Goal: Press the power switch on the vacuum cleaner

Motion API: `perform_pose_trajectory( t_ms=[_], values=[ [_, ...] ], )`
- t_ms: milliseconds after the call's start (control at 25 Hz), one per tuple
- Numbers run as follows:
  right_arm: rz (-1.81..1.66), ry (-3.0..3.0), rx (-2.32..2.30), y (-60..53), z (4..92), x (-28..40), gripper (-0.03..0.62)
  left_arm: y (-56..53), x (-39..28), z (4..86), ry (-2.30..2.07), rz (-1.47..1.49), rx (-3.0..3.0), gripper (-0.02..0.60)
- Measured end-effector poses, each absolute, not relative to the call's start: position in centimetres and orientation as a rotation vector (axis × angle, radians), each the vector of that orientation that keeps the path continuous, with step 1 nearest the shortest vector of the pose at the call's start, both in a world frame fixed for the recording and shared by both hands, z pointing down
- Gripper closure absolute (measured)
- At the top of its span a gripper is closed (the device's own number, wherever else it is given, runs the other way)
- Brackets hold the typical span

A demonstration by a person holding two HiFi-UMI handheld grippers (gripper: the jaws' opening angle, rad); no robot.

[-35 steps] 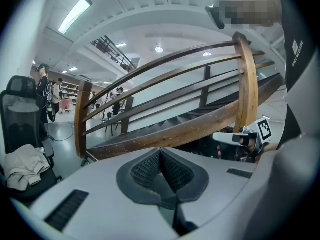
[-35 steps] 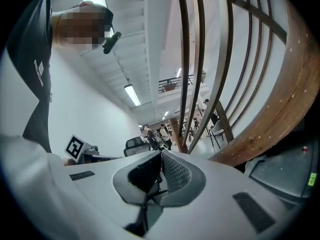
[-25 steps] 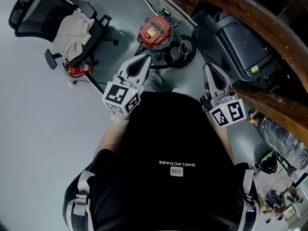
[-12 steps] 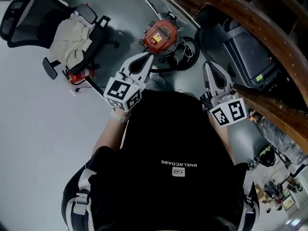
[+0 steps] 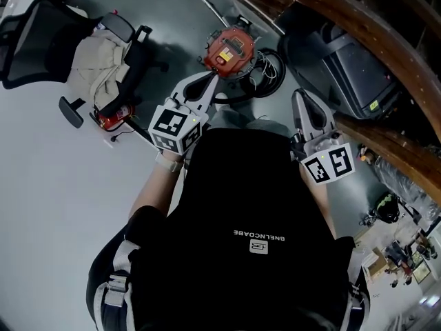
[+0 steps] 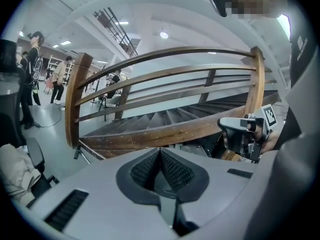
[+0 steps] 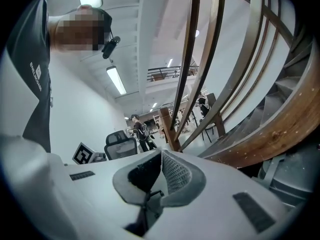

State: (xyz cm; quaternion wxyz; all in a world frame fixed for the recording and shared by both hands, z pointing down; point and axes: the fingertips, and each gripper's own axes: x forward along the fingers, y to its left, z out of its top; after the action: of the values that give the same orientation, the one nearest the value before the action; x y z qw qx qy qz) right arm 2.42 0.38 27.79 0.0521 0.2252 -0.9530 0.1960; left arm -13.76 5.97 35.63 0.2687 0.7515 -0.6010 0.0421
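Approach step, switch not yet pressed. Vacuum cleaner (image 5: pixel 229 49) on floor, 12 o'clock of person. Left gripper (image 5: pixel 208 85) clenched, empty, tips toward vacuum's 6 o'clock side. Right gripper (image 5: pixel 302 101) clenched, empty, at its 4 o'clock. Next, probably: lower one closed tip onto switch — switch itself too small to locate.

1. Head view: the camera sits on the person's head and faces steeply down to the floor (image 5: pixel 48 205). The left gripper (image 5: pixel 214 78) and right gripper (image 5: pixel 301 95) are close below it.
2. Left gripper view: the camera rides on the left gripper and looks along its jaws, tilted upward at the stair railing (image 6: pixel 165 76) nearby.
3. Right gripper view: the camera is mounted the same way on the right gripper and tilts up close beside the stair railing.
4. Shared: all three views show the stair railing. Each gripper view catches the other gripper at its edge.
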Motion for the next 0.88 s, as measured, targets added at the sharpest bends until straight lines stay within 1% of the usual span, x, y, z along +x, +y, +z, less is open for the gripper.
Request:
perform_pose_trajectory(
  t_ms=[480, 880],
  values=[
    [0.552, -2.835, 0.656, -1.0, 28.7, 5.8, 0.565, 1.5, -11.4, 41.5, -1.531, 0.211, 1.986, 0.566],
    [0.542, -2.759, 0.736, -2.3, 29.9, 8.7, 0.565, -1.2, -10.4, 51.5, -1.426, 0.411, 1.904, 0.566]
  ],
)
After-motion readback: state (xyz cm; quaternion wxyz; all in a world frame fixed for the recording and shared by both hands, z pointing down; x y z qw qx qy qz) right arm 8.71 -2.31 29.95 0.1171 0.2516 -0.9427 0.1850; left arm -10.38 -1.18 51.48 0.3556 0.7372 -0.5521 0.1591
